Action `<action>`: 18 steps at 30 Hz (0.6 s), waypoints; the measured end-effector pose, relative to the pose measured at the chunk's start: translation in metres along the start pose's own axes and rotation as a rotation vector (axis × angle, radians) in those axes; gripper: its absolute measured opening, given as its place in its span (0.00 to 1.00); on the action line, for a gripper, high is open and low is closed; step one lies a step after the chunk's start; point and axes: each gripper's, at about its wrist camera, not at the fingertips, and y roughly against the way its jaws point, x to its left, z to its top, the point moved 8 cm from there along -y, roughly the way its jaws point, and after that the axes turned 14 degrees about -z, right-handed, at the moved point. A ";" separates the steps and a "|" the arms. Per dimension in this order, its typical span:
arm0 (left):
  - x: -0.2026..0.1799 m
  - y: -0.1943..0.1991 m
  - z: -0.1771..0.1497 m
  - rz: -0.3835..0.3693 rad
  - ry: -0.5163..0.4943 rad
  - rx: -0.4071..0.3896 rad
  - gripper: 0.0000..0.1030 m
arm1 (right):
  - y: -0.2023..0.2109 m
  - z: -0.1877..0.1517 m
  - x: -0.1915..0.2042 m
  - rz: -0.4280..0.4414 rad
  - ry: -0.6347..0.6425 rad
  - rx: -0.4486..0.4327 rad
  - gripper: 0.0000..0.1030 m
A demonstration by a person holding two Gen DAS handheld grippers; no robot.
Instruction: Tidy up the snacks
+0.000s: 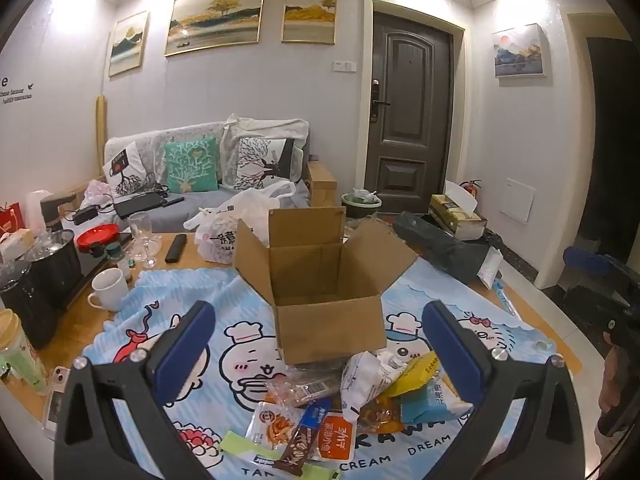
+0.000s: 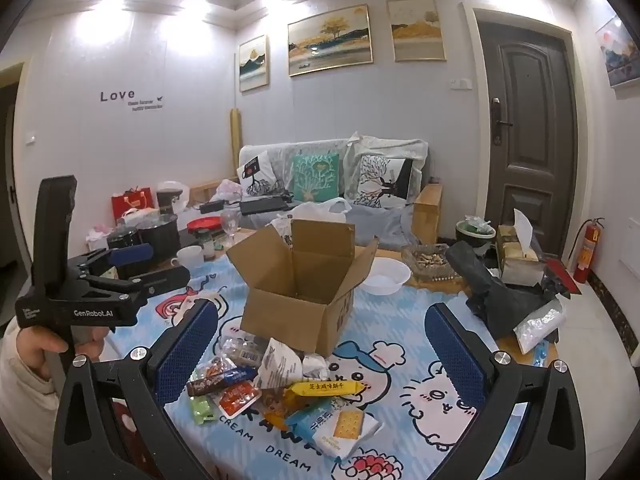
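Note:
An open cardboard box (image 1: 326,292) stands on the blue cartoon cloth (image 1: 240,308), flaps up and seemingly empty; it also shows in the right wrist view (image 2: 298,292). A pile of snack packets (image 1: 340,400) lies just in front of it, among them a yellow packet (image 2: 326,388), a cracker packet (image 2: 340,430), an orange packet (image 1: 332,440) and a brown bar (image 1: 300,446). My left gripper (image 1: 320,344) is open above the pile, holding nothing. My right gripper (image 2: 320,344) is open above the same pile (image 2: 280,384), holding nothing. The left gripper also shows at the left of the right wrist view (image 2: 158,262).
A white mug (image 1: 108,290), glasses (image 1: 142,240), black pots (image 1: 52,264) and a remote (image 1: 176,248) stand on the table's left. A white bowl (image 2: 384,276), ashtray (image 2: 430,260), black bag (image 2: 500,296) and tissue box (image 2: 516,260) are on the right.

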 end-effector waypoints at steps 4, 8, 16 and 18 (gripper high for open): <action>-0.003 0.000 0.000 -0.001 -0.005 -0.001 1.00 | 0.000 0.000 0.000 0.001 -0.002 0.002 1.00; 0.003 -0.001 -0.002 -0.010 0.019 -0.007 1.00 | -0.001 -0.001 0.001 0.001 0.000 0.004 1.00; 0.003 0.003 -0.001 0.000 0.019 -0.006 1.00 | -0.005 -0.010 0.002 0.000 0.007 0.009 1.00; 0.003 0.003 -0.002 0.003 0.019 -0.006 1.00 | -0.004 -0.009 0.001 0.005 0.007 0.018 1.00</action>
